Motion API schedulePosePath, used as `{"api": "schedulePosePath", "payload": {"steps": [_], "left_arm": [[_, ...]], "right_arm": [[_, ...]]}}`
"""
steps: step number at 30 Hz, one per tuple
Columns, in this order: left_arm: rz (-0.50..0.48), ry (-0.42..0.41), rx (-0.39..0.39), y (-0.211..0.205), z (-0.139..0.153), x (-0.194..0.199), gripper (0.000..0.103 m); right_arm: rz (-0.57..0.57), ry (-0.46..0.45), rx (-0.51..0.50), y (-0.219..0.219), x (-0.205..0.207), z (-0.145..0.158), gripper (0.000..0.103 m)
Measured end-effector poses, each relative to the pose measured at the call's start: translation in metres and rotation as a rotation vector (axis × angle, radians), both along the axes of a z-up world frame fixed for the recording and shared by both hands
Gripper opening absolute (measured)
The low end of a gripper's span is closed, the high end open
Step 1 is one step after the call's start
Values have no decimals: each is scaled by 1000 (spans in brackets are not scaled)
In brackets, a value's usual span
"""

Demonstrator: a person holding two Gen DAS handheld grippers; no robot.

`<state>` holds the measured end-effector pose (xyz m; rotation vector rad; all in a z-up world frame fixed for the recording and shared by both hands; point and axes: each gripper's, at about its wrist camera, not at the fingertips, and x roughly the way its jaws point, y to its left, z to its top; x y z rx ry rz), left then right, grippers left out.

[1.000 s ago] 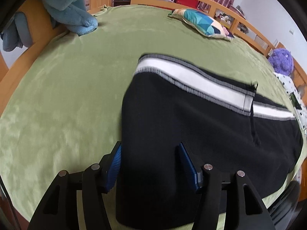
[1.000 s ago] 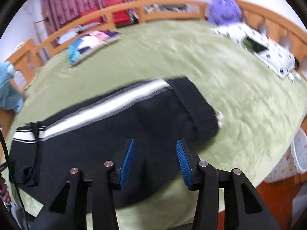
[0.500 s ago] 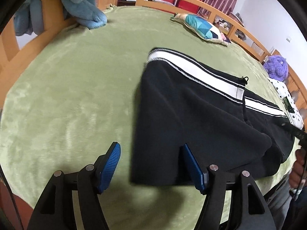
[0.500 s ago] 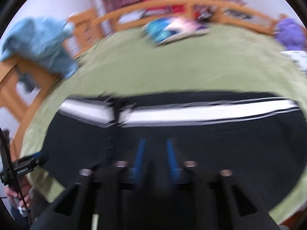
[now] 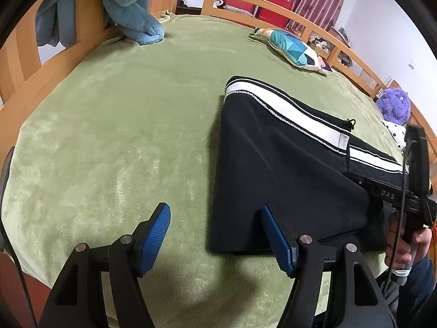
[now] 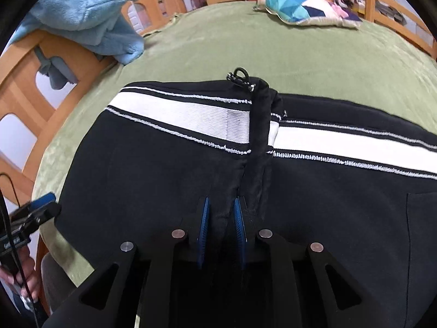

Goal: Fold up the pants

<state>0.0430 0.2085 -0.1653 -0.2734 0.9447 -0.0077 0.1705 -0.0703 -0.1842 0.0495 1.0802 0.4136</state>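
Black pants (image 5: 286, 169) lay folded on the green bed (image 5: 123, 125), right of centre. Left hand-held gripper (image 5: 215, 235) stood released over their lower-left corner. Right hand-held gripper (image 6: 221, 229) was opening, fabric fold between pads. Blue blanket (image 5: 133, 5) upper left; pillow (image 5: 292, 49) beyond.

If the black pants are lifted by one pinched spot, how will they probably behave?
The pants would likely droop and unfold: soft knit fabric, already creased where the right gripper pinches. They probably drag rather than slide on the plush green blanket.
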Motion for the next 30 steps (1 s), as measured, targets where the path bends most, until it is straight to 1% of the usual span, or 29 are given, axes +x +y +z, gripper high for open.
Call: {"api": "schedulePosePath", "payload": {"steps": [1, 3, 5, 6, 7, 9, 10, 11, 12, 14, 15, 16, 17, 18, 20, 21, 23, 24, 25, 27, 28, 29, 30], "left_arm": [[1, -1, -2, 0, 1, 0, 67], [-1, -1, -6, 0, 2, -1, 67], [-4, -2, -5, -2, 3, -2, 67], [-5, -2, -3, -3, 4, -3, 67], [-6, -2, 0, -3, 4, -4, 67], [-11, -7, 4, -3, 6, -8, 67], [-13, -11, 6, -4, 7, -10, 67], [-17, -13, 8, -4, 8, -11, 67], [-18, -14, 9, -5, 9, -12, 67], [-18, -19, 6, -7, 10, -11, 67], [-20, -21, 5, -9, 11, -9, 67], [-20, -20, 6, -11, 11, -8, 67], [-19, -16, 10, -13, 11, -7, 67], [-20, -14, 13, -15, 12, -7, 67], [-22, -16, 19, -16, 15, -10, 67], [-23, -19, 24, -16, 16, -12, 67], [-22, -22, 37, -16, 17, -16, 67], [-17, -21, 38, -15, 17, -17, 67], [-11, -19, 34, -14, 17, -17, 67], [-1, -14, 10, -13, 16, -17, 67], [1, -11, 0, -13, 15, -17, 67], [2, -6, -11, -14, 14, -17, 67], [3, -2, -17, -14, 14, -16, 67]], "right_arm": [[3, 5, -2, 2, 2, -2, 26], [11, 3, -20, 9, 7, -5, 31], [0, -7, -45, 15, 10, -7, 30], [-13, -20, -53, 16, 10, -5, 14], [-12, -30, -37, 14, 10, -1, 5], [-28, -66, 20, 3, 4, 15, 5], [-64, -120, 82, -15, -4, 32, 5], [-81, -146, 132, -27, -9, 42, 5], [-104, -152, 201, -45, -13, 51, 5], [-129, -124, 236, -61, -12, 50, 5], [-125, -115, 228, -61, -11, 46, 6], [-115, -94, 195, -57, -9, 38, 8], [-103, -55, 147, -52, -8, 26, 12], [-77, -8, 125, -46, -7, 13, 15], [-48, 57, 118, -42, -8, -1, 18], [-49, 64, 137, -45, -12, -2, 23], [-50, 50, 207, -54, -22, 2, 38], [-50, 49, 227, -57, -25, 1, 55], [-46, 55, 230, -57, -27, -2, 62], [-40, 76, 204, -54, -26, -15, 62], [-44, 75, 193, -51, -26, -18, 62], [-49, 53, 177, -47, -27, -20, 59], [-36, 42, 178, -45, -29, -19, 38]]}}
